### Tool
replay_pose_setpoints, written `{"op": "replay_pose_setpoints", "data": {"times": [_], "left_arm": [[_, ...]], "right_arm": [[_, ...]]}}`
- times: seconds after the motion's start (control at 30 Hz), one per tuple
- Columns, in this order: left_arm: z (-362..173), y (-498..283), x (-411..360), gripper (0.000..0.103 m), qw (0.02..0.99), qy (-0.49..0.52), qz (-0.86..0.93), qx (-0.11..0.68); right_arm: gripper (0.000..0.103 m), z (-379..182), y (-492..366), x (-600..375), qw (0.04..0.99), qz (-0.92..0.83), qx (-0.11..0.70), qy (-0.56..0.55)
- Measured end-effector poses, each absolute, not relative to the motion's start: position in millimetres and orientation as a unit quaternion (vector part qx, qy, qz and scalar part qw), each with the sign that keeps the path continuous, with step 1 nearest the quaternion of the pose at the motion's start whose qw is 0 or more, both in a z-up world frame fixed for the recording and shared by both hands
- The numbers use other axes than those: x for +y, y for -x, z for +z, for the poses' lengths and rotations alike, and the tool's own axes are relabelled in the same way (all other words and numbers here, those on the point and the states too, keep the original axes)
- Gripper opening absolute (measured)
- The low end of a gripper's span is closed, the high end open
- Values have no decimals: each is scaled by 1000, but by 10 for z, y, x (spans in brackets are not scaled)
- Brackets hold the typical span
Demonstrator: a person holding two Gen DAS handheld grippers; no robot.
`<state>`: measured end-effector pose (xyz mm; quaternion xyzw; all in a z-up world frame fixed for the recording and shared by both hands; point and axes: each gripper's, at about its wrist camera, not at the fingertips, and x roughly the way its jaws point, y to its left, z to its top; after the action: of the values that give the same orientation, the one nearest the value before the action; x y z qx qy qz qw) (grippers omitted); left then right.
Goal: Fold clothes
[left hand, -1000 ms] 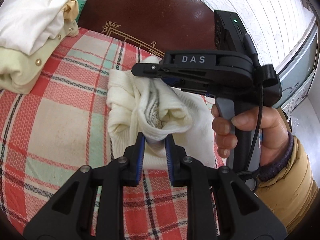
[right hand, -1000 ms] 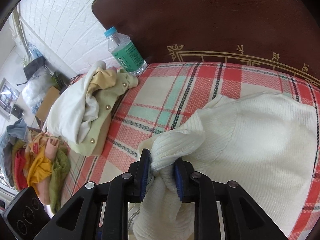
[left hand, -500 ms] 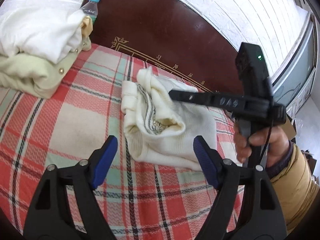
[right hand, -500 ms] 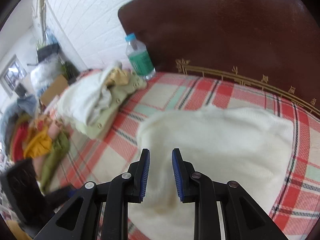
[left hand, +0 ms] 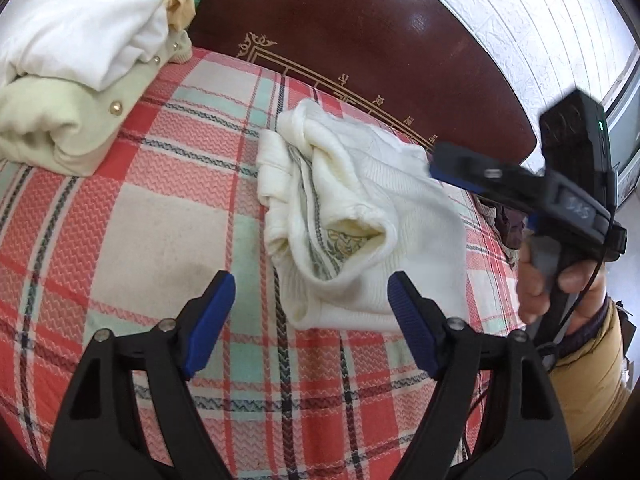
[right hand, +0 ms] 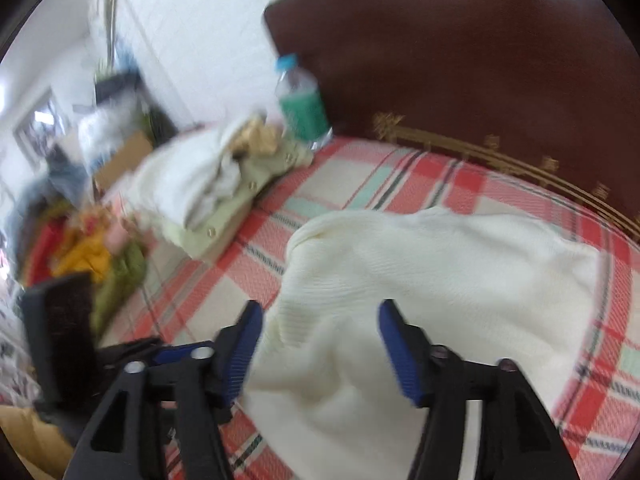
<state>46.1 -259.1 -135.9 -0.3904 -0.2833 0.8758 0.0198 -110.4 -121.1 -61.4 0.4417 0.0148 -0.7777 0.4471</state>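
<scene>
Left wrist view: cream sweater (left hand: 360,216) lies bundled below the headboard (left hand: 360,32), left gripper (left hand: 312,320) and right gripper (right hand: 320,344) both spread wide, gripping nothing

Ribbed knit sweater (left hand: 360,216), glossy wooden headboard (left hand: 360,28)

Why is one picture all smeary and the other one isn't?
Right wrist view: the water bottle and pile of clothes look streaked, probably camera motion. Left wrist view: the cream sweater is sharp; only the right gripper blurs, and the headboard shows glare.
</scene>
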Motion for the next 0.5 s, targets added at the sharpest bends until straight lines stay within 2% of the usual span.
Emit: {"op": "replay_pose_setpoints", "data": {"times": [0.07, 0.1, 0.5], "left_arm": [[-1408, -404, -2597, 80, 33, 398, 868, -296], [-1426, -384, -2595, 80, 35, 400, 865, -300], [-1462, -36, -2334, 86, 83, 438, 845, -296]], "right_arm": [[82, -598, 1166, -1064, 449, -776, -13, -442], [82, -646, 1206, -1025, 448, -774, -26, -447], [83, -1224, 1680, -556, 435, -728, -179, -498]]}}
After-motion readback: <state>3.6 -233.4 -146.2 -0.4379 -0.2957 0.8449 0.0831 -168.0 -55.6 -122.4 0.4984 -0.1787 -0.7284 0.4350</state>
